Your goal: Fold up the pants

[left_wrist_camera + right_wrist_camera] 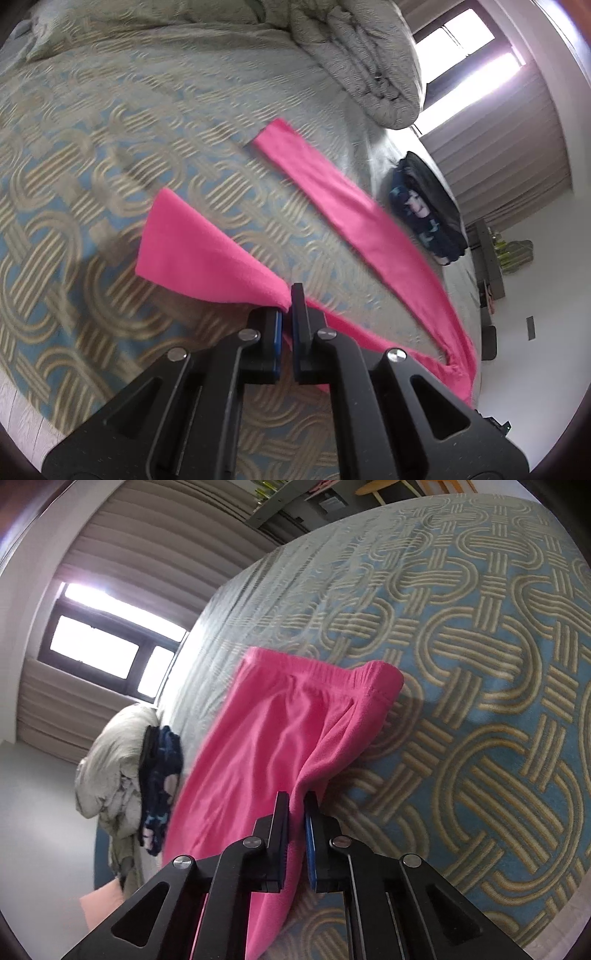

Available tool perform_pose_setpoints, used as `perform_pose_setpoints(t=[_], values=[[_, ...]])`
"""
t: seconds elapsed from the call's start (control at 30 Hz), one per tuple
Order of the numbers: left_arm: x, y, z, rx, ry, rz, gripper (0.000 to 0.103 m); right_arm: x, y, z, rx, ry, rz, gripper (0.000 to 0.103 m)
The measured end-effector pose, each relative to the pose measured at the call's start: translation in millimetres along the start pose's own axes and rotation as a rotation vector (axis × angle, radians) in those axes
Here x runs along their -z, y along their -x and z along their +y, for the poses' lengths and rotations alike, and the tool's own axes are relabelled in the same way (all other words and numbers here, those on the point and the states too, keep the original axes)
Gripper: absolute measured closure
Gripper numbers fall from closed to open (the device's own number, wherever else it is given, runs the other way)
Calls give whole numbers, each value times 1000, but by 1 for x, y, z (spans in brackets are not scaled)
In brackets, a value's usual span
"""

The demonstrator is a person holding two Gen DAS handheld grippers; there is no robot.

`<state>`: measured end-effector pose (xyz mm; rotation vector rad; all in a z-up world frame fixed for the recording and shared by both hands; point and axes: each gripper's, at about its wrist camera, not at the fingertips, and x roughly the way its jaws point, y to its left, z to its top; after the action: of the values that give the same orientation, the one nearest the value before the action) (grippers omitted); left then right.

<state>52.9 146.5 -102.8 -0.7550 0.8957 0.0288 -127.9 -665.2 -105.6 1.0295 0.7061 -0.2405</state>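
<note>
Bright pink pants [354, 206] lie on a patterned bedspread. In the left wrist view one leg stretches flat away toward the upper middle, and the other leg's cuff end [199, 251] is lifted. My left gripper [288, 306] is shut on that lifted leg's edge. In the right wrist view the waistband end [325, 679] of the pants [258, 760] hangs from my right gripper [297, 805], which is shut on a fold of the fabric, above the bed.
The bedspread [110, 155] has a blue and beige woven pattern. A rolled grey duvet [369, 62] lies at the far side. A dark patterned garment [424, 206] lies near the bed's edge, also in the right wrist view [159, 782]. Beyond are a window and curtains.
</note>
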Motion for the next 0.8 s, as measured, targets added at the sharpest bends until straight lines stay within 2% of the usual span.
perform_pose_setpoints(t=[0.13,0.47,0.8], values=[[-15,-1,-25,13,-63,-10,98,-7,3,8,-33,4,-3,97],[-39,-18,-46,34,-97,-1,98,-20,-3,27,-138,-24,9,99],[-39,-15,-43,46,-84,0,98,-19,-2,20,-109,-35,5,99]])
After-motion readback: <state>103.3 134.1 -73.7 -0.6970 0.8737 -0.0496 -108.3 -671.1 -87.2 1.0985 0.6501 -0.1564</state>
